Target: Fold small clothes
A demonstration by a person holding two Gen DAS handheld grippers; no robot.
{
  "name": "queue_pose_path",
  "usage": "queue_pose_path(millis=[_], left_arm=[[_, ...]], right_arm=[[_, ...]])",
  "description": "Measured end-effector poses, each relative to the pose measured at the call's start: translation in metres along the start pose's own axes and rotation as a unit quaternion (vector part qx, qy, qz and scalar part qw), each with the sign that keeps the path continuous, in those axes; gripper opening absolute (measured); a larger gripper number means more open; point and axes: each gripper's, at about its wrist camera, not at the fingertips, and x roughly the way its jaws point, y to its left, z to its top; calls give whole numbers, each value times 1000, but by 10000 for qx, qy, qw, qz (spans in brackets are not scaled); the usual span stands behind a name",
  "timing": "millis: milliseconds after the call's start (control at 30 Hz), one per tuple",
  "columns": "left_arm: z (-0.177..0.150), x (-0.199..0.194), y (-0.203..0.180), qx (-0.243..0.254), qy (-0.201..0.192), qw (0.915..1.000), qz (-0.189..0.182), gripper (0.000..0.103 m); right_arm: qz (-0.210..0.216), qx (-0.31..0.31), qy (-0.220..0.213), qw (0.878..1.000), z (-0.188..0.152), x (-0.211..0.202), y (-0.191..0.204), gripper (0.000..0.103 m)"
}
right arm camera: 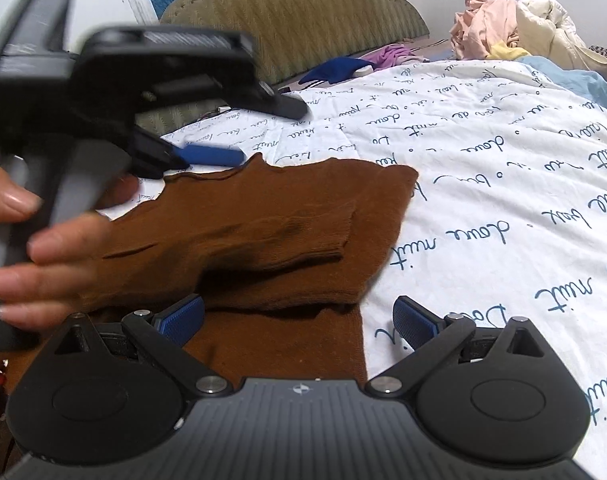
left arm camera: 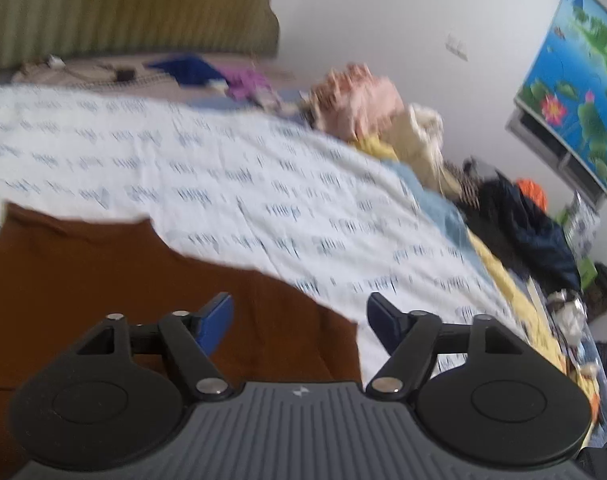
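Nearest item, right wrist view: right gripper, blue-padded fingers spread wide, nothing between them; left finger pad over brown cloth, right pad over the printed sheet.

Brown garment: knit fabric, lying flat on the bed, partly folded, one layer doubled over another with a ribbed cuff end on top. Far edge ragged in outline. It lies at the near left part of the sheet, running under the right gripper's body. In the left wrist view the same garment fills the lower left, beneath the left gripper.

Left gripper: jaws wide apart, holding nothing, poised above the garment's right edge and the sheet; view blurred. Seen from the right wrist camera, it sits over the garment's far left edge, one blue finger showing, held by the person's left hand, whose fingers lie against the brown cloth.

White sheet: blue cursive script print, covering the bed.

Headboard: olive, padded, scalloped top.

Clothes pile: pink, cream and yellow pieces, at the far right of the bed by the wall.

Blue cloth and purple cloth: near the headboard.

Dark clothes: heaped beyond the bed's right side.

Pond-and-lotus picture: on the wall.
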Motion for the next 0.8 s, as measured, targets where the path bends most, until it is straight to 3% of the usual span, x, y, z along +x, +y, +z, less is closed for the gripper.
queue_pose_path(millis=[100,200,333,433,567,733,800], left_arm=[[0,-24,15,-28,-171,9979,630,80],[-13,-44,43,-186,-158,9900,1388,80],[-36,-72,84,-265,-214,9766,2125,80],[-49,-88,110,-364,-220,9676,2490,80],[-61,-95,126,-512,-128,9630,2642,80],[-71,-91,129,-514,-8,9620,2681,80],[-73,-91,131,-567,28,9621,2667,80]], right_arm=[[27,76,-390,9992,7,-8,1,99],[456,19,-611,9971,21,-7,7,99],[737,-192,-272,9967,35,25,21,100],[458,-472,224,9976,37,57,32,99],[-115,-795,156,9966,34,65,44,99],[157,-942,81,9954,30,60,52,101],[-32,-1244,233,9919,26,66,54,101]])
